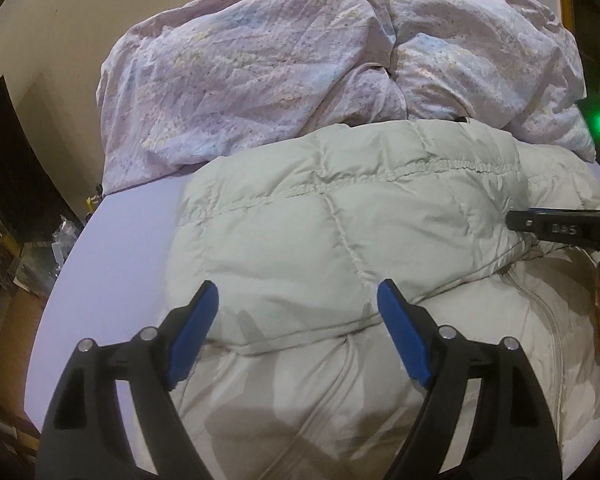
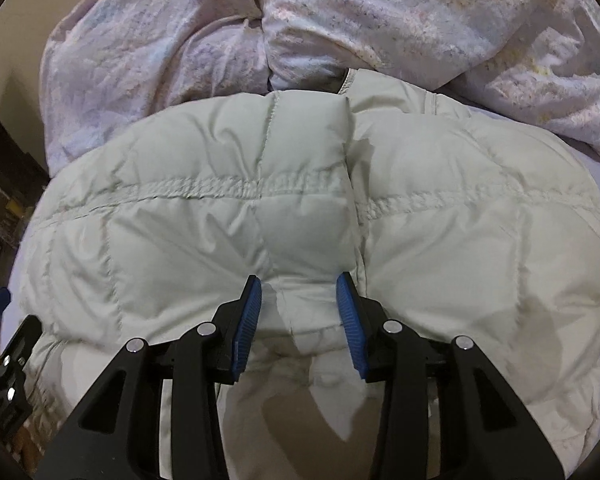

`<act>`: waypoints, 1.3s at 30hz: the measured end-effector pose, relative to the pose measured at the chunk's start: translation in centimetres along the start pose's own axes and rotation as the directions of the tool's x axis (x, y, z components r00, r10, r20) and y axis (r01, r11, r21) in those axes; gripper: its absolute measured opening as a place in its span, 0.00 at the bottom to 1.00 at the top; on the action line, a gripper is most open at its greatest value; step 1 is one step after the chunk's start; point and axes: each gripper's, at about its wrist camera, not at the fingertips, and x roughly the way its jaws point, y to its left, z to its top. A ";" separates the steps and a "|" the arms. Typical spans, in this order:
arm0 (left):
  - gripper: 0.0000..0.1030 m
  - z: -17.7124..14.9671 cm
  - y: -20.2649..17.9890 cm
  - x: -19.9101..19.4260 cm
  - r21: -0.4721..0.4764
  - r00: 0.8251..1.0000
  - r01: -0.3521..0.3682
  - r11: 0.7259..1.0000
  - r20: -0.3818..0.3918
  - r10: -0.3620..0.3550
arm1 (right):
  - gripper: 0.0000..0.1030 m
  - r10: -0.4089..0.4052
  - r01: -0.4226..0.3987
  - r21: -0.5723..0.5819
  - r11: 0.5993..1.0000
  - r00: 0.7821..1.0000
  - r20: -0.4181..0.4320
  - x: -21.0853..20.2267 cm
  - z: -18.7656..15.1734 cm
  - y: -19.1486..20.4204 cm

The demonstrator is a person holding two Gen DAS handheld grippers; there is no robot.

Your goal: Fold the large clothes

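Observation:
A pale grey-white quilted down jacket (image 1: 320, 240) lies on a lavender bed sheet (image 1: 112, 248), one layer folded over another. My left gripper (image 1: 298, 304) hovers open and empty above the jacket's near part. The right gripper (image 1: 516, 220) shows at the right edge of the left wrist view, at the edge of the folded layer. In the right wrist view the jacket (image 2: 180, 240) fills the frame, and my right gripper (image 2: 299, 292) is open, its jaws on either side of a puffed fold of the jacket. The left gripper's body (image 2: 4, 360) shows at the left edge.
A crumpled floral lilac duvet (image 1: 260, 64) is heaped behind the jacket, also in the right wrist view (image 2: 380, 12). The bed's left edge drops to dark furniture and clutter (image 1: 24, 240). A beige wall (image 1: 60, 20) stands behind.

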 end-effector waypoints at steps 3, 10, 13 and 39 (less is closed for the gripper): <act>0.84 -0.8 1.5 -0.9 -0.025 0.999 0.032 0.999 -0.015 -0.032 | 0.72 0.034 -0.033 0.035 0.999 0.999 -0.017 -2.3 -1.1 -1.5; 0.86 -5.5 7.9 -3.5 -0.126 0.990 0.112 0.986 -0.074 -0.122 | 0.76 0.018 -0.017 0.079 0.997 1.000 -0.013 -9.7 -6.1 -7.6; 0.86 -8.2 10.9 -4.0 -0.194 0.981 0.125 0.973 -0.122 -0.150 | 0.77 -0.009 0.011 0.144 0.989 1.000 -0.013 -12.4 -8.7 -11.5; 0.66 -20.6 15.3 -7.6 -0.497 0.821 0.455 0.739 -0.087 -0.564 | 0.61 0.369 -0.321 0.447 0.835 0.929 -0.022 -14.7 -22.5 -21.8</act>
